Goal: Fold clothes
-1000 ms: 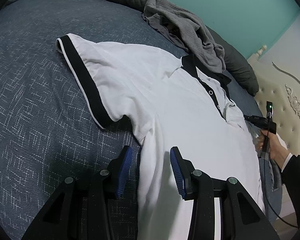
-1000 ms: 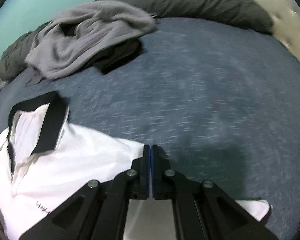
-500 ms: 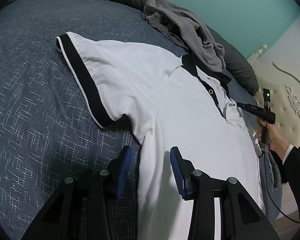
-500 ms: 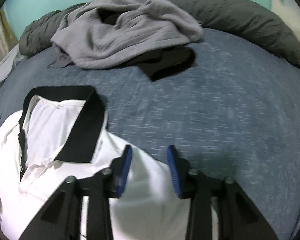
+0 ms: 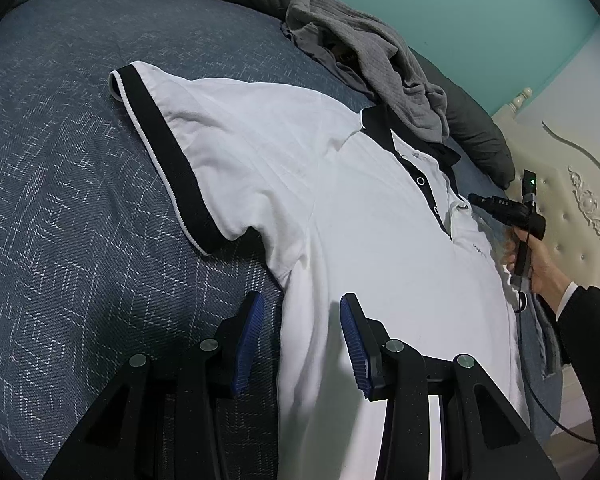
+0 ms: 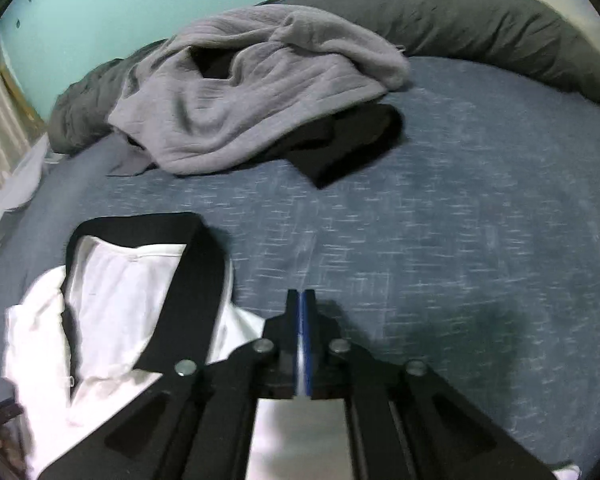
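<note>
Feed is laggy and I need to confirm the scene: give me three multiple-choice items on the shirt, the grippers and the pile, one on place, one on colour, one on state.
1. Where is the grey garment?
A. beyond the collar, near the dark bolster
B. on the white shirt's hem
C. between the left fingers

2. What colour is the shirt's sleeve cuff?
A. grey
B. black with a white edge
C. blue

3. How do the grippers stand?
A. both open
B. left shut, right open
C. left gripper open, right gripper shut

Answers: 1 A, the pile lies past the collar against the bolster. 2 B, a black band with thin white piping. 3 C, the left pads straddle the shirt's side edge apart; the right pads meet.
</note>
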